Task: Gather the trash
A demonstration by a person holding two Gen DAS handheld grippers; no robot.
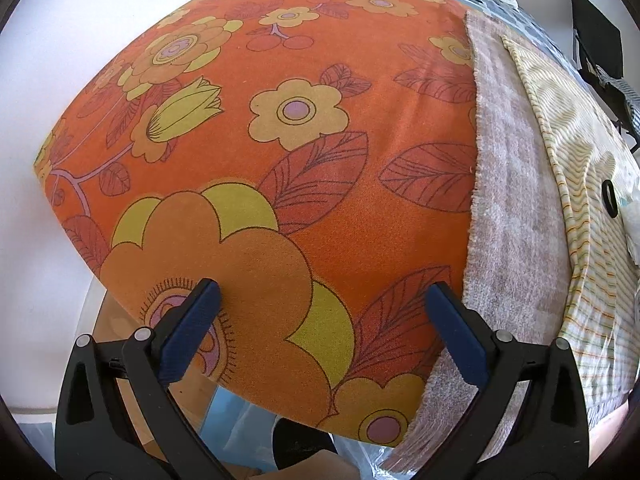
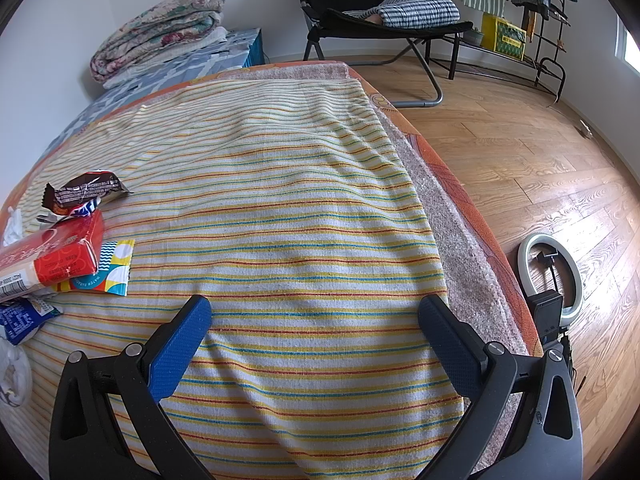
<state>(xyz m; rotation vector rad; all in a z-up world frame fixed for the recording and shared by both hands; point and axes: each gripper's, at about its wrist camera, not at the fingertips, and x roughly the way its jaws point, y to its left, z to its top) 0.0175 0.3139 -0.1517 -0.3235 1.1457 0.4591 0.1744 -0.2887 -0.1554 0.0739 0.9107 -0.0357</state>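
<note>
The right gripper (image 2: 316, 320), jaws apart, hangs over bare striped cloth (image 2: 280, 200), its right edge near, while crumpled wrappers (image 2: 86, 190) and a red box (image 2: 52, 258) lie far left; the left gripper (image 1: 322, 300) is apart too.

Left wrist view: very near the orange floral cover (image 1: 280, 152), facing its side, low. Right wrist view: above the striped cloth (image 2: 260, 208), facing across the room. Shared: striped cloth, pink towel (image 1: 516, 208).

a brown candy wrapper (image 2: 86, 191) lies crumpled well ahead and left of the fingers. nearer, a red carton (image 2: 50, 258) lies flat on a wave-patterned packet (image 2: 112, 266). a blue wrapper (image 2: 24, 317) sits just left of the left finger.
</note>
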